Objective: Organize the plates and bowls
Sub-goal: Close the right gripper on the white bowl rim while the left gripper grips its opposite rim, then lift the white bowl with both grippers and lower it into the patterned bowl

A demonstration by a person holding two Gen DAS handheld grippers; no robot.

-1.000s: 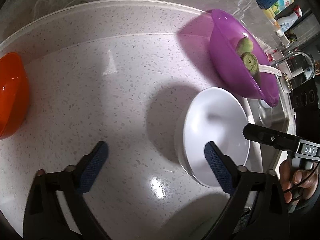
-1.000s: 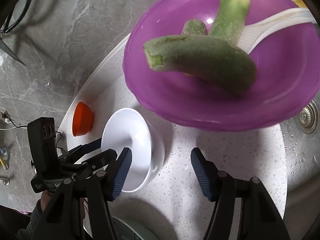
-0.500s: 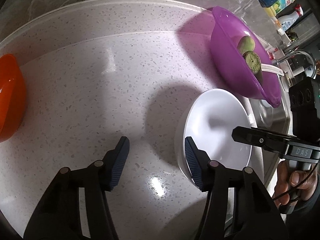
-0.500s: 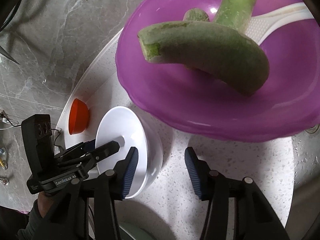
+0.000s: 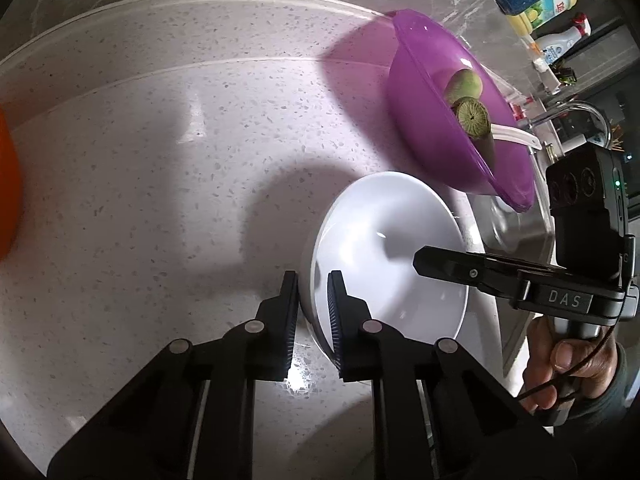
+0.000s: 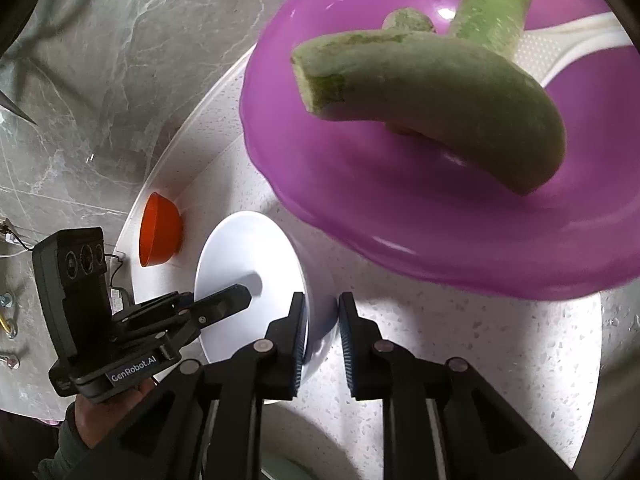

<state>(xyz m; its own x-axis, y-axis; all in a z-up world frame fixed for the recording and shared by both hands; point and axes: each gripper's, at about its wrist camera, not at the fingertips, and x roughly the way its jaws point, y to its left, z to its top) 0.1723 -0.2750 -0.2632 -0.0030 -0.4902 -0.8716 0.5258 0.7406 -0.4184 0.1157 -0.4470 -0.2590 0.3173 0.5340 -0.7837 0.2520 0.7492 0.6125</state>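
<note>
White bowl [image 5: 384, 248] sits on the speckled countertop [image 5: 160, 168], just beside the purple bowl [image 5: 448, 120] and near the counter's edge by the sink [image 5: 516, 232].

Left gripper [image 5: 313, 280]: jaws nearly together, one finger outside the bowl wall and one inside, clamped on the near rim. In the right wrist view the same gripper [image 6: 224, 300] reaches over the bowl's [image 6: 248, 276] far rim, its upper finger lying above the white interior.

Right gripper [image 6: 322, 304]: jaws drawn in to a narrow gap, straddling the opposite rim; left finger inside over the bowl's interior, right finger outside against the wall. Grip on the rim appears closed. In the left wrist view only one finger of it [image 5: 452, 266] shows clearly, extending over the bowl's interior from the right.

Bowl thus lies between the two grippers, held at two opposite points of its rim. Whether its base touches the counter cannot be told.

Purple bowl [image 6: 460, 152] contains pale green vegetable pieces [image 6: 432, 100] and a white spoon [image 6: 568, 44]; its rim overhangs the white bowl in the right wrist view.

Orange bowl [image 6: 158, 236] stands well apart, against the raised counter lip.

Bottles [image 5: 556, 12] are at far upper right, by the wall.
</note>
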